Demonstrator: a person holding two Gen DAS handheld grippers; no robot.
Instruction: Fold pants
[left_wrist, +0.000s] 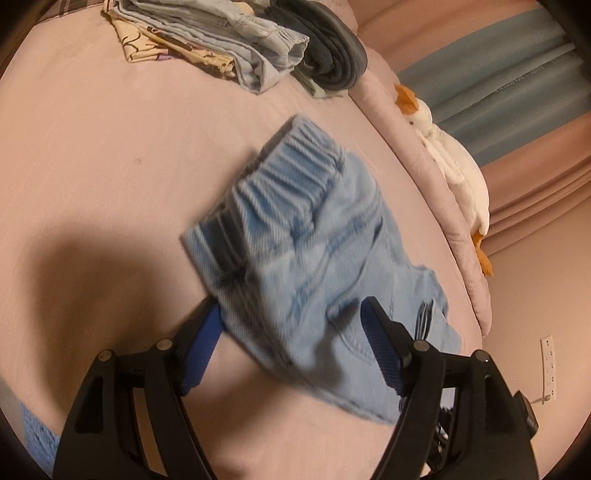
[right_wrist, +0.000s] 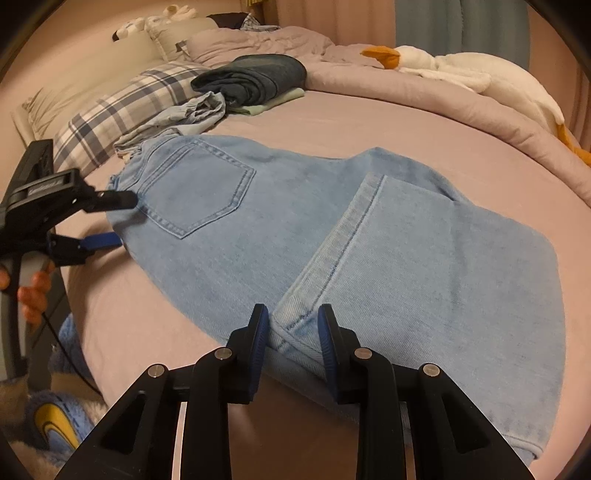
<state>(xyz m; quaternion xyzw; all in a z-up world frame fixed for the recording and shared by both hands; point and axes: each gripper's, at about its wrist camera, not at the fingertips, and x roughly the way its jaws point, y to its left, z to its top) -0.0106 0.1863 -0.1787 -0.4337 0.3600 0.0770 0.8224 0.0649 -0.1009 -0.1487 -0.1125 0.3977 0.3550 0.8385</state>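
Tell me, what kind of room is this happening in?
Most likely a bedroom. The jeans lie on a bed with a pink sheet, a plaid pillow sits at its head, and a stuffed goose rests on the rumpled quilt.

Your light-blue denim pants (right_wrist: 280, 229) lie across the pink-sheeted bed (right_wrist: 369, 122). Behind them sits a stack of folded clothes (right_wrist: 251, 79), with a plaid pillow (right_wrist: 110, 114) to its left. A white plush goose (right_wrist: 461, 70) lies far right on the bunched duvet (right_wrist: 369, 88).
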